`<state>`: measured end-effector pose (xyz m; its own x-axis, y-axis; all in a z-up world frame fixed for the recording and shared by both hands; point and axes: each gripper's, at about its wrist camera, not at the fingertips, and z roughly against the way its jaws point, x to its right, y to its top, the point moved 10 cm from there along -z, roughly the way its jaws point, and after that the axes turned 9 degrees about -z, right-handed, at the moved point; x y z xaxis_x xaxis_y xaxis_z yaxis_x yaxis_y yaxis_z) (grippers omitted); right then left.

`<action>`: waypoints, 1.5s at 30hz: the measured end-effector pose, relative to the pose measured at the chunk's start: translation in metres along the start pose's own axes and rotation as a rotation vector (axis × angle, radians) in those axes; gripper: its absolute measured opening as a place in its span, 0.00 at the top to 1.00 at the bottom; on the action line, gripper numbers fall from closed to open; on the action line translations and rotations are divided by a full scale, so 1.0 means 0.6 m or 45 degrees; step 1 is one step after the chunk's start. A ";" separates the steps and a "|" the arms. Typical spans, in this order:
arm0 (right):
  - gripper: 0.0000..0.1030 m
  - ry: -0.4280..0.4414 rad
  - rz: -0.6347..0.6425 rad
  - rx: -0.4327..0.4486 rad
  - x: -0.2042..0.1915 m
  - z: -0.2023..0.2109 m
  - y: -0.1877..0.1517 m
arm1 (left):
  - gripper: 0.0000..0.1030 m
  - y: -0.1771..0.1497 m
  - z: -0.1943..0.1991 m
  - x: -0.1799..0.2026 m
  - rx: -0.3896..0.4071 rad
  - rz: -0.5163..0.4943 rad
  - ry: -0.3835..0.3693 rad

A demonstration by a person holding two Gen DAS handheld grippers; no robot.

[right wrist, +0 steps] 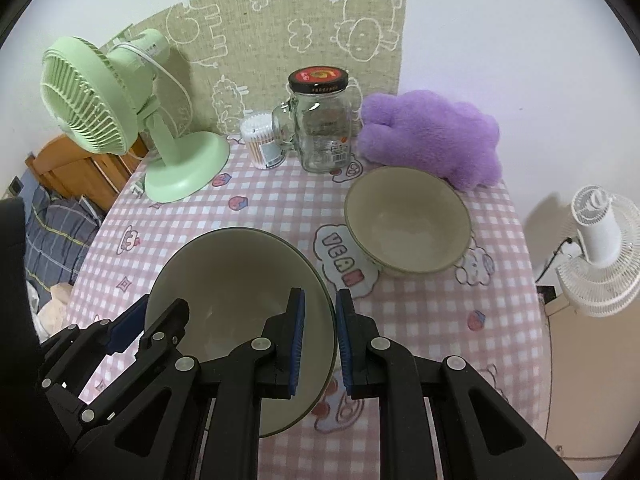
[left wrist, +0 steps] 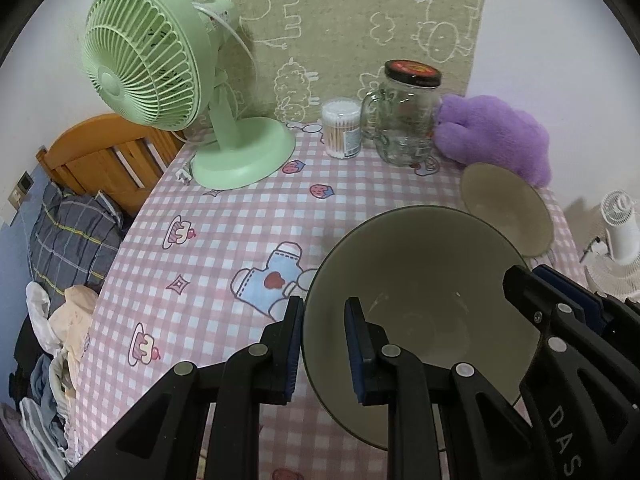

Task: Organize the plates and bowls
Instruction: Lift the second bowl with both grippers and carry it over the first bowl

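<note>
A large cream bowl with a dark green rim [left wrist: 420, 280] [right wrist: 236, 276] is held above the pink checked tablecloth. My left gripper [left wrist: 322, 350] straddles its left rim, one finger inside and one outside. My right gripper [right wrist: 320, 340] straddles its right rim the same way, and shows at the right in the left wrist view [left wrist: 560, 308]. The left gripper shows at the lower left in the right wrist view [right wrist: 152, 328]. A second, smaller cream bowl [right wrist: 408, 220] [left wrist: 506, 212] sits on the cloth to the right, in front of the plush.
At the back stand a green desk fan [left wrist: 172, 92] [right wrist: 132, 120], a tub of cotton swabs [left wrist: 342, 128] [right wrist: 260, 144], a glass jar mug with a black lid [left wrist: 408, 116] [right wrist: 320, 120] and a purple plush [left wrist: 496, 132] [right wrist: 436, 136]. A white fan [right wrist: 600, 248] stands off the table's right edge.
</note>
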<state>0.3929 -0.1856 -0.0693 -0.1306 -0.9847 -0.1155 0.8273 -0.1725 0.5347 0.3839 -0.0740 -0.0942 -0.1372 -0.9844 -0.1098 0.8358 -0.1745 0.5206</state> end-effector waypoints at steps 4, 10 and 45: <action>0.81 -0.027 -0.024 0.015 0.006 0.035 -0.017 | 0.82 -0.011 0.027 0.005 0.023 -0.035 -0.021; 0.81 -0.070 -0.065 0.035 0.015 0.083 -0.049 | 0.82 -0.038 0.068 0.012 0.047 -0.064 -0.073; 0.81 -0.246 -0.273 0.017 0.088 0.239 -0.275 | 0.82 -0.228 0.181 0.100 0.045 -0.300 -0.253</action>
<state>0.1712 -0.2126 -0.0437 -0.4045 -0.9122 -0.0660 0.7624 -0.3762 0.5266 0.2039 -0.1112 -0.0801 -0.4288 -0.9011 -0.0651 0.7503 -0.3953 0.5299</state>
